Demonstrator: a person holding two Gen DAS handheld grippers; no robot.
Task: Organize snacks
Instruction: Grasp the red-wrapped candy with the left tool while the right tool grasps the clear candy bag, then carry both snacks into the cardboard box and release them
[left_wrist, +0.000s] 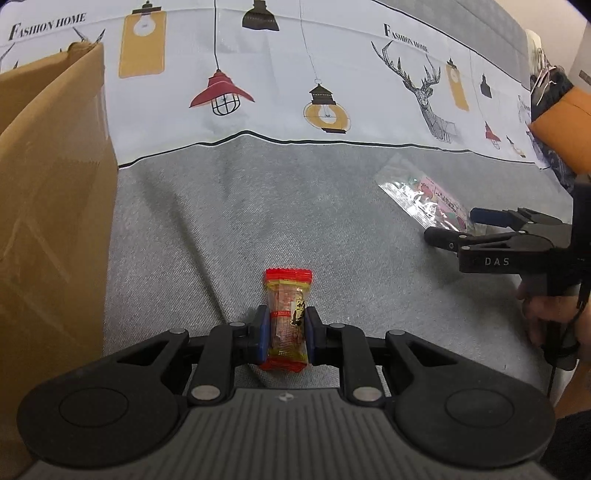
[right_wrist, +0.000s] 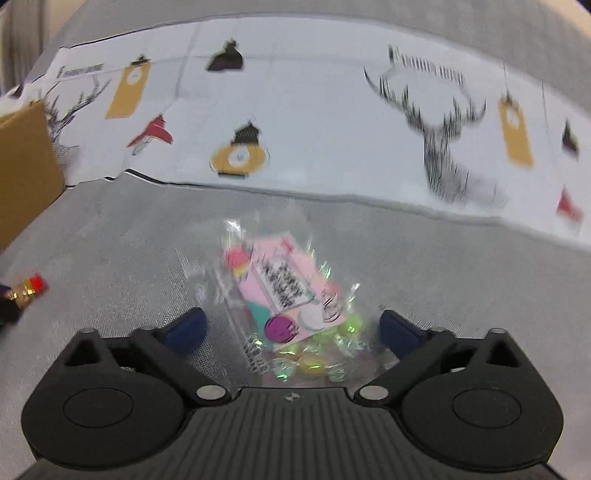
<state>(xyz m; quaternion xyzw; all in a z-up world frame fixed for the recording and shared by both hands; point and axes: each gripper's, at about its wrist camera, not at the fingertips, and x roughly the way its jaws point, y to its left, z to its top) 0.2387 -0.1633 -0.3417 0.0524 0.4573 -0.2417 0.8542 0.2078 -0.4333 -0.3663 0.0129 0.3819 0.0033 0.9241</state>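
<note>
My left gripper (left_wrist: 286, 334) is shut on a small red and orange wrapped snack (left_wrist: 287, 317), holding it just over the grey cloth. The same snack shows at the far left of the right wrist view (right_wrist: 27, 290). A clear bag of candies with a pink card (right_wrist: 288, 295) lies on the cloth between the open fingers of my right gripper (right_wrist: 291, 330). In the left wrist view the bag (left_wrist: 424, 197) lies at the right, with my right gripper (left_wrist: 452, 225) open around its near end.
A brown cardboard box (left_wrist: 51, 206) stands at the left, also at the left edge of the right wrist view (right_wrist: 26, 162). A white cloth printed with lamps and deer (left_wrist: 295, 81) covers the back. An orange object (left_wrist: 565, 125) sits at the far right.
</note>
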